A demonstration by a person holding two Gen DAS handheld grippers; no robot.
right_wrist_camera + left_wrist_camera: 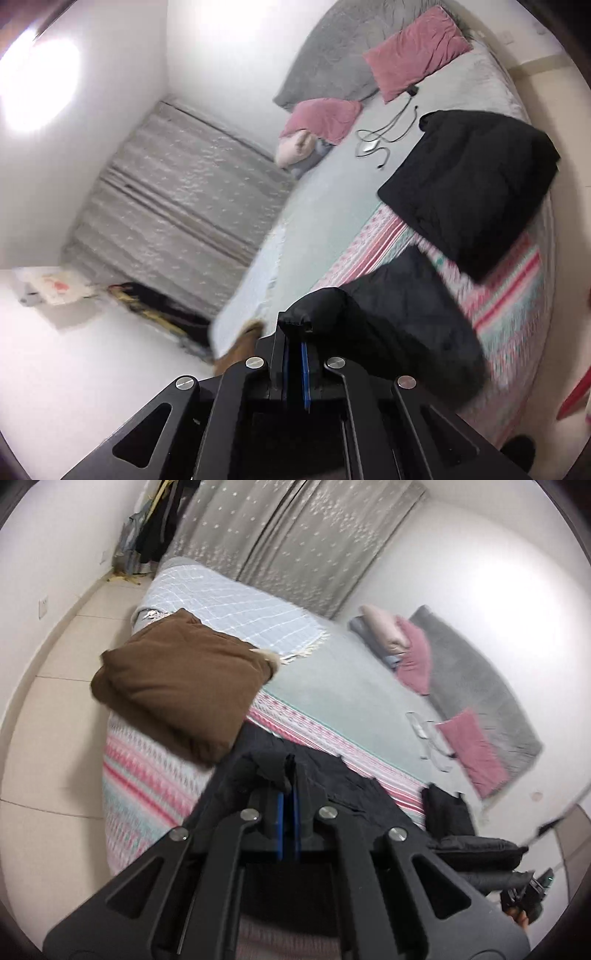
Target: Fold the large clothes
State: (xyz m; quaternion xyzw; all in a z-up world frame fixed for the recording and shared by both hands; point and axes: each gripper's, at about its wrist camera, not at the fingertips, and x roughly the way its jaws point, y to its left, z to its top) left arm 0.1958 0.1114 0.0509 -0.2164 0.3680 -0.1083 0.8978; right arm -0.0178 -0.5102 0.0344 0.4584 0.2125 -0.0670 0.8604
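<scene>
My left gripper [290, 775] is shut on a fold of a black padded jacket [354, 797], held above the bed's near edge. My right gripper [295, 328] is shut on another part of the same black jacket [402, 317], a rounded cuff or edge bunched over its fingertips. The jacket hangs between the two grippers over the pink striped bedspread [509, 288]. A second black garment [476, 184] lies folded flat on the bed, seen in the right wrist view. A brown folded garment [181, 679] lies on the bed's corner in the left wrist view.
The bed [351, 698] holds pink pillows [413, 48], a grey blanket [476, 679], a light blue throw [236, 609] and cables [384, 136]. Grey curtains [295, 542] hang behind. Tiled floor [59, 701] runs along the bed's left side. Clothes hang in the corner [151, 531].
</scene>
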